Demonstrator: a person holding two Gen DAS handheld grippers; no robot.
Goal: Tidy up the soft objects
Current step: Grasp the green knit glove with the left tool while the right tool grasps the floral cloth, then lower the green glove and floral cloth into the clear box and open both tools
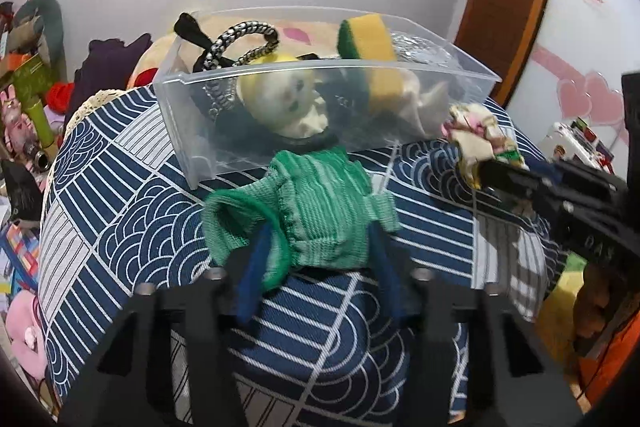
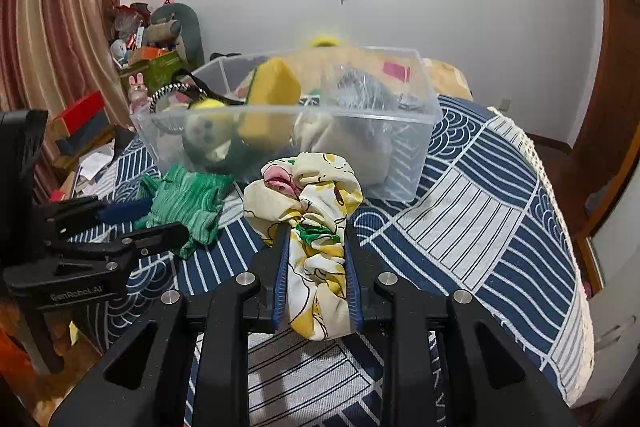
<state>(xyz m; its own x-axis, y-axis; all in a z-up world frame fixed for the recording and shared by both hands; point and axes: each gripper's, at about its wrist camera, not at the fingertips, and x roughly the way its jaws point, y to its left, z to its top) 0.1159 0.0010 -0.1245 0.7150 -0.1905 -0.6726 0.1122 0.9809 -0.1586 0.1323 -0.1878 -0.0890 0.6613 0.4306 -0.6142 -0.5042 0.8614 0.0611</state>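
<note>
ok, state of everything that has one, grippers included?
left gripper: fingers around the green knit cloth, which lies on the table
right gripper: shut on the floral scrunchie
clear bin: open-topped, on the patterned tablecloth
yellow sponge: in the bin, upright
plush toy: in the bin
braided strap: in the bin, loop above rim

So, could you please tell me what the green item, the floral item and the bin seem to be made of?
The green ribbed knit cloth, held by the left tool, looks like soft stretchy yarn; its ribbing and frilled edges show. The cream floral scrunched fabric, clamped by the right tool, seems thin printed woven cloth, creasing sharply. The clear rectangular bin looks like glossy rigid plastic; its contents show through.
</note>
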